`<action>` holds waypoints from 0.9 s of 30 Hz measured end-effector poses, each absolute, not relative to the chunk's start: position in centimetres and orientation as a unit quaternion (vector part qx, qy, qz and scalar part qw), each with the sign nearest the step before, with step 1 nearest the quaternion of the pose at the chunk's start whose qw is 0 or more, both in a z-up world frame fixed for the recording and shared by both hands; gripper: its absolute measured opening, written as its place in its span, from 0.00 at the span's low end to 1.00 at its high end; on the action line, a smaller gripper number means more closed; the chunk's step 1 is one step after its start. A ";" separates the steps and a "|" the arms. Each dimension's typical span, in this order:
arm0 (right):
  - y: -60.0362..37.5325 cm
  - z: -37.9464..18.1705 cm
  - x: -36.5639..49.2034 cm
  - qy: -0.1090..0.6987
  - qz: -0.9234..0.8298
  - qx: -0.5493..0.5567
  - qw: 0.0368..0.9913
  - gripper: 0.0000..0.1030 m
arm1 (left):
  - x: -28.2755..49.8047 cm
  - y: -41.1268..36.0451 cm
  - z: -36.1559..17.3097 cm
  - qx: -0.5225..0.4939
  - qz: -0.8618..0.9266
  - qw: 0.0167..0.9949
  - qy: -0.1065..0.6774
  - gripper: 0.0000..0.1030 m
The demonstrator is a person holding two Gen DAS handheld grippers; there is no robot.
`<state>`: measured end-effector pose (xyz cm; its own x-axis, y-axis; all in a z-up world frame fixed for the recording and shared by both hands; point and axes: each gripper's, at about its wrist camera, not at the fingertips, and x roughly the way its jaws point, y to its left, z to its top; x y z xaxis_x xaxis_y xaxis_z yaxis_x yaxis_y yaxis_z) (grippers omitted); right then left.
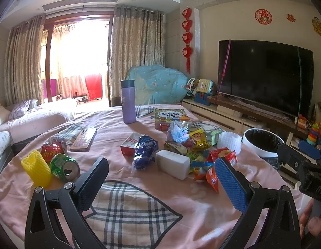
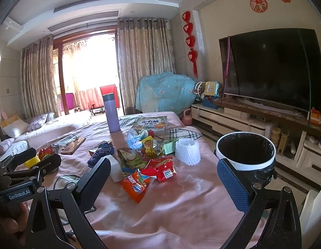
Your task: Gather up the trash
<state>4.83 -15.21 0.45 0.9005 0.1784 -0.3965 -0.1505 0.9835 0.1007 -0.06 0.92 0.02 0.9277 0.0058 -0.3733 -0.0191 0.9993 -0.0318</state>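
Trash lies on a table under a pink cloth (image 1: pixel 152 188): a yellow foam net (image 1: pixel 37 171), a green can (image 1: pixel 64 167), a red can (image 1: pixel 52 148), a blue wrapper (image 1: pixel 144 154), a white foam block (image 1: pixel 172 164), an orange snack bag (image 2: pixel 136 185), a red wrapper (image 2: pixel 162 169) and a white foam net (image 2: pixel 187 150). A white bin with a black liner (image 2: pixel 245 151) stands beside the table at the right. My left gripper (image 1: pixel 160 173) is open and empty above the cloth. My right gripper (image 2: pixel 161 177) is open and empty near the orange bag.
A purple flask (image 1: pixel 128 101), a phone (image 1: pixel 83 140) and a children's book (image 1: pixel 171 116) also sit on the table. A TV (image 1: pixel 264 76) on a low cabinet is at the right. A sofa (image 1: pixel 31 120) is at the left.
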 end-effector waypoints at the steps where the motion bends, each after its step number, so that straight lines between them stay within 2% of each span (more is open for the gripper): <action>1: -15.2 0.4 4.8 0.207 0.085 0.035 0.974 1.00 | 0.0 0.9 0.0 -0.017 0.006 0.982 0.190 0.99; 27: -15.9 -1.0 5.9 0.237 0.090 0.053 0.966 1.00 | 1.2 1.0 -1.3 -0.018 0.001 0.976 0.217 0.99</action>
